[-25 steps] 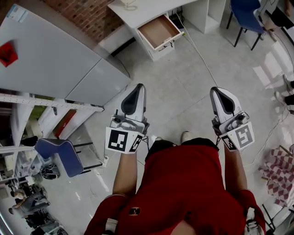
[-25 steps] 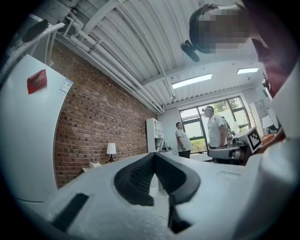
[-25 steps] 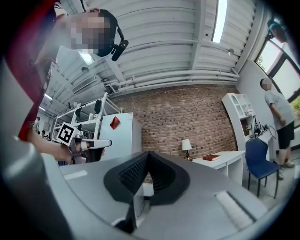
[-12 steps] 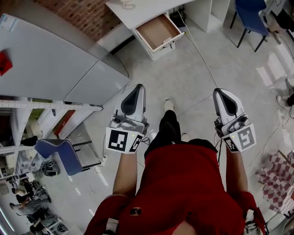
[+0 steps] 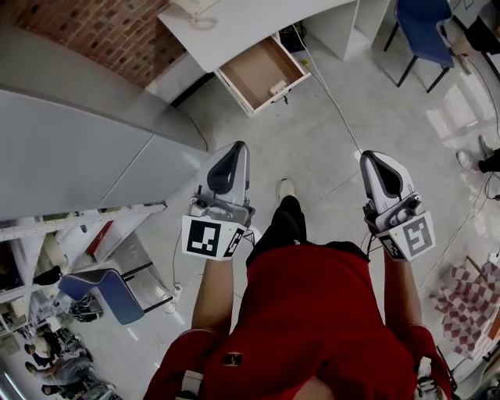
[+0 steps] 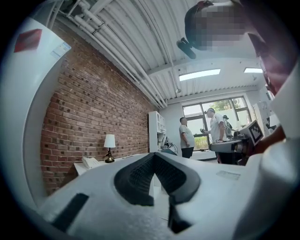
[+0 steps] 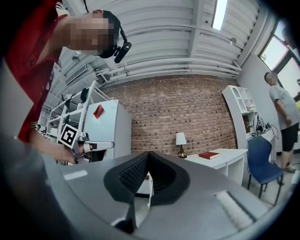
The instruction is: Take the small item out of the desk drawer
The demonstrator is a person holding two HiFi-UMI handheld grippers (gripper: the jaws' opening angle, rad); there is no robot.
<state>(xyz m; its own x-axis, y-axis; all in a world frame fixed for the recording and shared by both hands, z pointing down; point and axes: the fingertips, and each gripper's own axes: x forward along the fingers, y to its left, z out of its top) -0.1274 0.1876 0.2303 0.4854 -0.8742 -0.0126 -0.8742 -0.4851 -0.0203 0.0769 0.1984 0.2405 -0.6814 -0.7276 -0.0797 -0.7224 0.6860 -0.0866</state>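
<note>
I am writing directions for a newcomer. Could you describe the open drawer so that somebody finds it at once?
Find the red brick wall at the head view's top; a white desk stands by it. From the desk a shallow white-sided drawer is pulled out over the pale floor; its brown bottom sets it apart from the all-white desk.

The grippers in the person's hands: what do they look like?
The left gripper and right gripper have pale grey-white shells, dark ribbed pads, and a cube of black-and-white square markers at the rear. The person wears a red top.
</note>
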